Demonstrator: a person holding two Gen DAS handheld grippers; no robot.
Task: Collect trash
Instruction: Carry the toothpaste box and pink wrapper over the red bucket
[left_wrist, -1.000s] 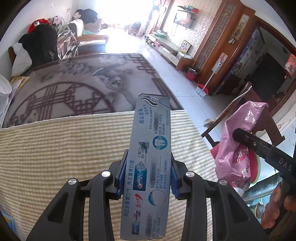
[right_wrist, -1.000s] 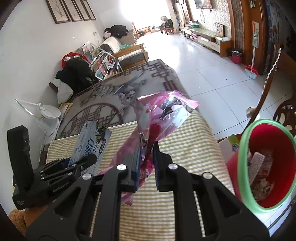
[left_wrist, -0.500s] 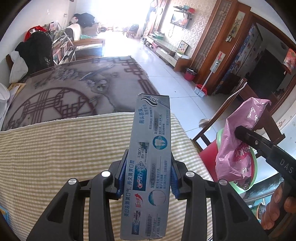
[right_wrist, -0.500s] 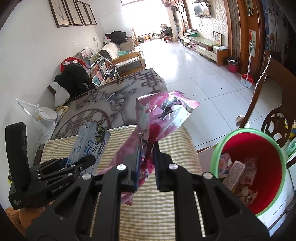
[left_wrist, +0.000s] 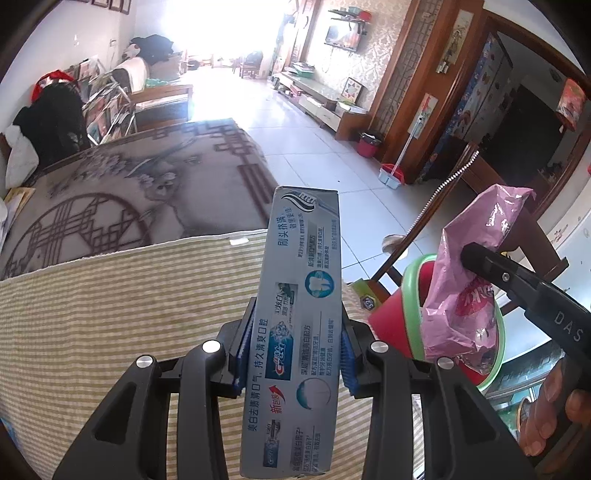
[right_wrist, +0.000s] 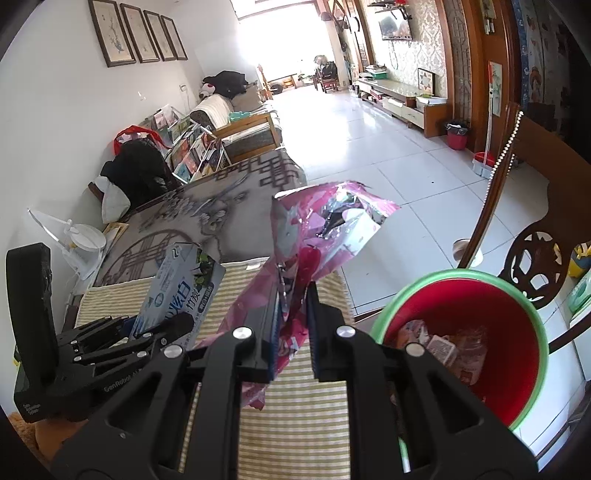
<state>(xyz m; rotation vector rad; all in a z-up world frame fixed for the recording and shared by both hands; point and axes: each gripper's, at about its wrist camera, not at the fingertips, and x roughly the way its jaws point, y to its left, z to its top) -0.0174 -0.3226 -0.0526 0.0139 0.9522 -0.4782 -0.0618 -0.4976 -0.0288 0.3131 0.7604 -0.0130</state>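
My left gripper (left_wrist: 293, 350) is shut on a grey-blue toothpaste box (left_wrist: 295, 317) and holds it upright above the striped tablecloth (left_wrist: 110, 314). The box also shows in the right wrist view (right_wrist: 177, 291). My right gripper (right_wrist: 293, 332) is shut on a crumpled pink snack wrapper (right_wrist: 317, 229), held above the table's right edge. In the left wrist view the wrapper (left_wrist: 465, 295) hangs over the red bin with a green rim (left_wrist: 410, 295). The bin (right_wrist: 517, 317) stands to the right of the table and holds several pieces of trash.
A dark wooden chair (right_wrist: 532, 206) stands behind the bin. A grey patterned rug (left_wrist: 129, 184) lies beyond the table, with a white tiled floor (right_wrist: 388, 147) to its right. A small red bin (right_wrist: 457, 134) and a mop stand by the far wall.
Both grippers have moved right with their loads. The red bin has come further into both views, and the pink wrapper now hangs over it.
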